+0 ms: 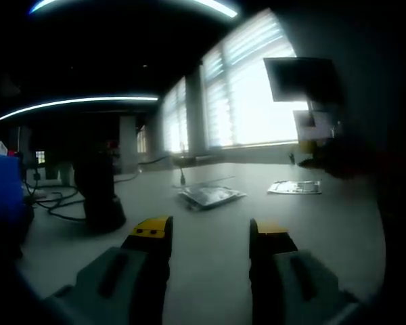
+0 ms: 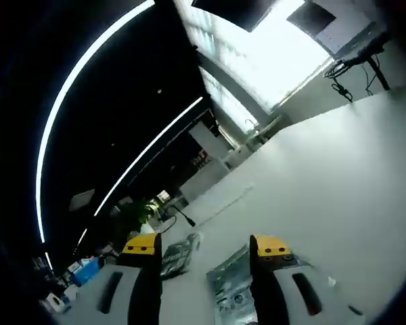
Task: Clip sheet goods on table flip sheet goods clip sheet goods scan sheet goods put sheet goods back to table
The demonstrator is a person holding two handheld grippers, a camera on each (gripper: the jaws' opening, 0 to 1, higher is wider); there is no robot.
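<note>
On the pale table [image 1: 210, 271], in the left gripper view, a shiny sheet packet [image 1: 211, 196] lies flat a little beyond the left gripper [image 1: 210, 233], slightly left of the midline between its jaws. Its long axis runs across the view, left to right, with the right end angled a touch farther away. A second flat packet [image 1: 295, 187] lies well apart to its right, also with its long side across the view. The left gripper is released: its yellow-tipped jaws stand wide apart, level above the table, with bare tabletop between them and nothing held. A dark rounded object [image 1: 99, 189] stands on the table to the left, cables trailing from it, and a blue box [image 1: 3, 186] sits at the far left edge. Bright blinds [image 1: 250, 88] fill the wall behind.

In the right gripper view, strongly rolled so the table slopes up to the right, the right gripper [image 2: 206, 247] is likewise released, jaws parted. A silvery packet [image 2: 230, 284] lies on the table [image 2: 325, 183] just beside the right-hand jaw, partly hidden by it, its long axis running roughly along the jaws. Another crinkled packet [image 2: 178, 254] lies by the left-hand jaw. Whether either jaw touches a packet cannot be told.
</note>
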